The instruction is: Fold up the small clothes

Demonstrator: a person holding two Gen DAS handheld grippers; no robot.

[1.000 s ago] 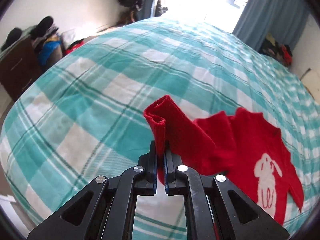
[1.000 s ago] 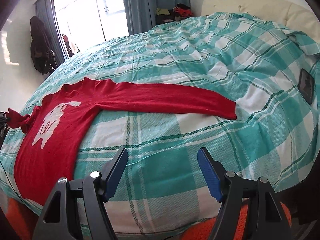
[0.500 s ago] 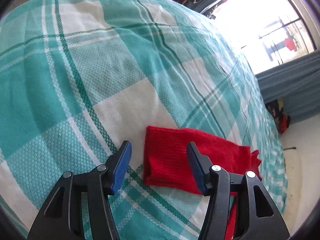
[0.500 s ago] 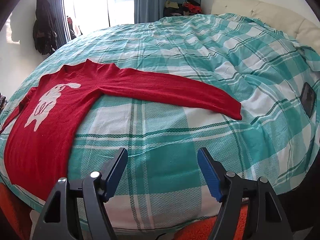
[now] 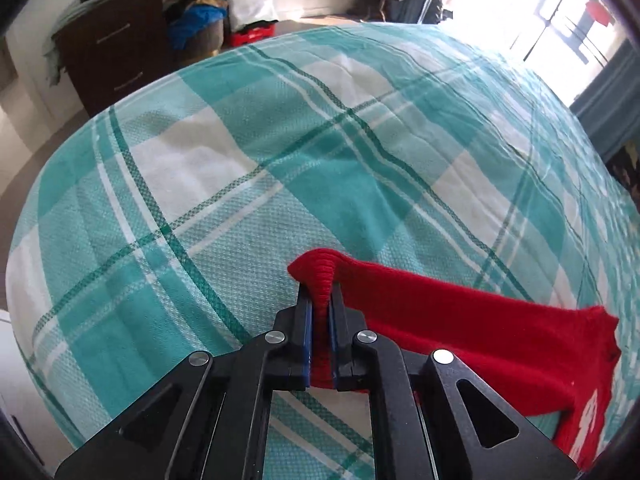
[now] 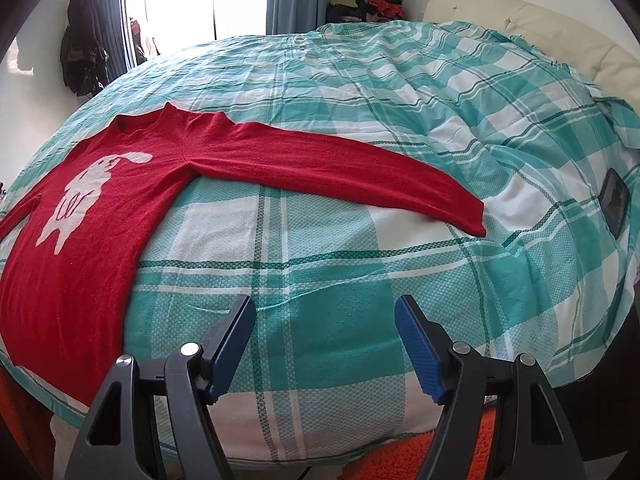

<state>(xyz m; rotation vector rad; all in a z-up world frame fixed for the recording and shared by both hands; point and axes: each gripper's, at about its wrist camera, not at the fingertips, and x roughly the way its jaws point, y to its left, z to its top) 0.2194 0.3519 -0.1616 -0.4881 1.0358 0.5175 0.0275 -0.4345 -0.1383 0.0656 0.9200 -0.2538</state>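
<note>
Since half a second ago the left tool [image 5: 319,308] has clamped the cuff of the red knitted rabbit sweater [image 6: 96,208] near the checked bed's [image 5: 224,184] edge, the right tool [image 6: 324,320] apart and empty; the thin pinch could slip when pulled.

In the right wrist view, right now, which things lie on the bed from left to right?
White rabbit print on the red sweater → outstretched sleeve → its cuff → dark phone, all on the checked bedcover.
</note>
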